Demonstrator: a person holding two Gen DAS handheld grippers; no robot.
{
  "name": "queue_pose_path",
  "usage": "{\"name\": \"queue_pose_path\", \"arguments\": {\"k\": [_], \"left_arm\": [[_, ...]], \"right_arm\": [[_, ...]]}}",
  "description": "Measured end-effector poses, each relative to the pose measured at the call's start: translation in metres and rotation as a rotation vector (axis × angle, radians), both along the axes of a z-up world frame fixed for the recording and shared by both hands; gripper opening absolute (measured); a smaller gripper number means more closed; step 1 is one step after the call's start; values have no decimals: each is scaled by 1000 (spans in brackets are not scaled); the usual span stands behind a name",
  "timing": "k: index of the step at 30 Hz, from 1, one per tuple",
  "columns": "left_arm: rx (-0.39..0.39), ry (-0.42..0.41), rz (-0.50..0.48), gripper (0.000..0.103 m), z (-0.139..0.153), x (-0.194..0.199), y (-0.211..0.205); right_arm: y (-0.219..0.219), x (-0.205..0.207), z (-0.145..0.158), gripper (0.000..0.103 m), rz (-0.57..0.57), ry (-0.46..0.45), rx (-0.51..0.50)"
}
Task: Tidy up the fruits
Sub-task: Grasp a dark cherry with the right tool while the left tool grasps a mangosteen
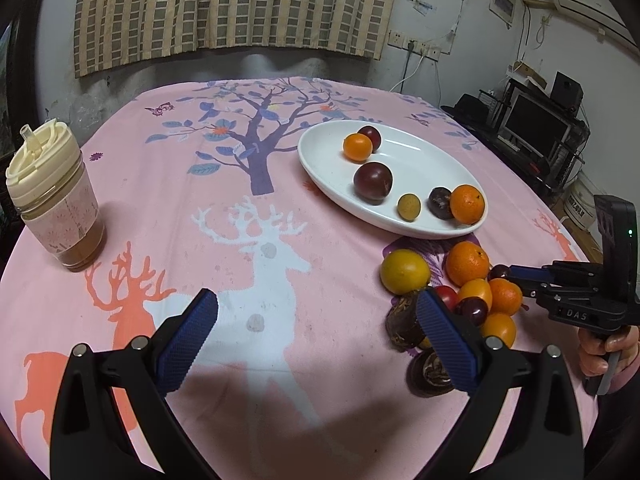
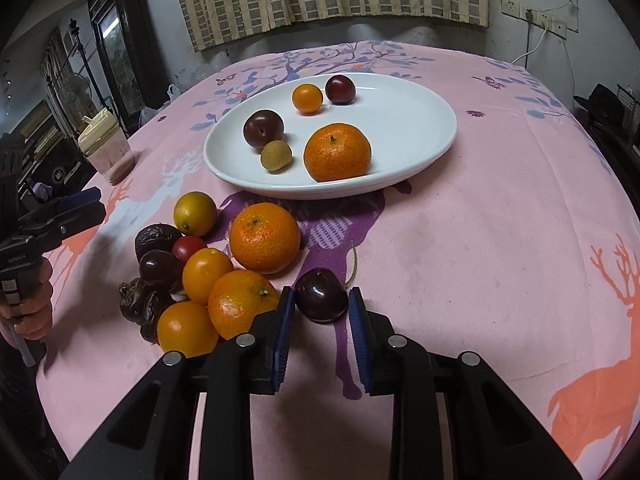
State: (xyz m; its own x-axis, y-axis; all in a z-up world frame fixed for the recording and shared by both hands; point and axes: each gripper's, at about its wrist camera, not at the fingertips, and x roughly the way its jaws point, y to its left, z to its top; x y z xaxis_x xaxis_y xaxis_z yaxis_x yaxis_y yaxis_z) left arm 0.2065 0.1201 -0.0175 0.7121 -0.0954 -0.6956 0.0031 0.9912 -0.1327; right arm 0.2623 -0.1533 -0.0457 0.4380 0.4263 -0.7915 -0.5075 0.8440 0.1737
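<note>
Left wrist view: your left gripper (image 1: 316, 306) hangs released over the pink deer-print cloth (image 1: 168, 208), jaws spread wide with nothing between them; its right finger (image 1: 444, 332) lies in front of the loose fruit pile (image 1: 460, 300).
Plate, left wrist view: white oval plate (image 1: 424, 152) beyond the pile, carrying plums, small orange fruits and one tan fruit.
Cup, left wrist view: lidded cup (image 1: 54, 200) stands far left on the cloth, well apart from the fruit.
Right gripper, left wrist view: your right gripper (image 1: 516, 274) enters from the right edge at a dark cherry (image 1: 499, 271) beside the pile.
Right wrist view: your right gripper (image 2: 322, 300) brackets the dark cherry (image 2: 322, 294) lying on the cloth; jaws released, a small gap on each side; the fruit is not yet grasped.
Pile, right wrist view: loose fruit pile (image 2: 208, 264) just left of the cherry.
Plate, right wrist view: white oval plate (image 2: 416, 120) beyond, holding five fruits, a mandarin (image 2: 337, 152) nearest you.
</note>
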Motion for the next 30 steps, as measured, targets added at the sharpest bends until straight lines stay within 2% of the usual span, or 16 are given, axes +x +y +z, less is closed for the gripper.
{"name": "queue_pose_path", "arguments": {"k": [4,7,8,9,10,14,17,25,30], "left_arm": [[-4,10,-44,98,-2,-3,-5],[-54,59,-213,95,-6,-7,-19],[-55,63,-268,92,-6,-10,-26],[-47,64,-318,81,-6,-14,-32],[-26,64,-372,77,-7,-18,-42],[70,89,-480,61,-19,-27,-71],[129,118,-493,56,-30,-25,-82],[90,153,-435,52,-36,-14,-71],[76,173,-441,48,-39,-8,-72]], "right_arm": [[-7,3,1,28,-20,38,58],[-19,0,12,28,-47,20,135],[-21,-1,14,28,-51,16,149],[-24,-2,15,28,-54,18,165],[-25,-3,15,28,-54,21,172],[-23,-3,17,28,-52,16,166],[-22,-5,19,28,-43,7,170],[-19,-8,22,28,-33,-4,169],[-17,-10,21,28,-26,-9,163]]}}
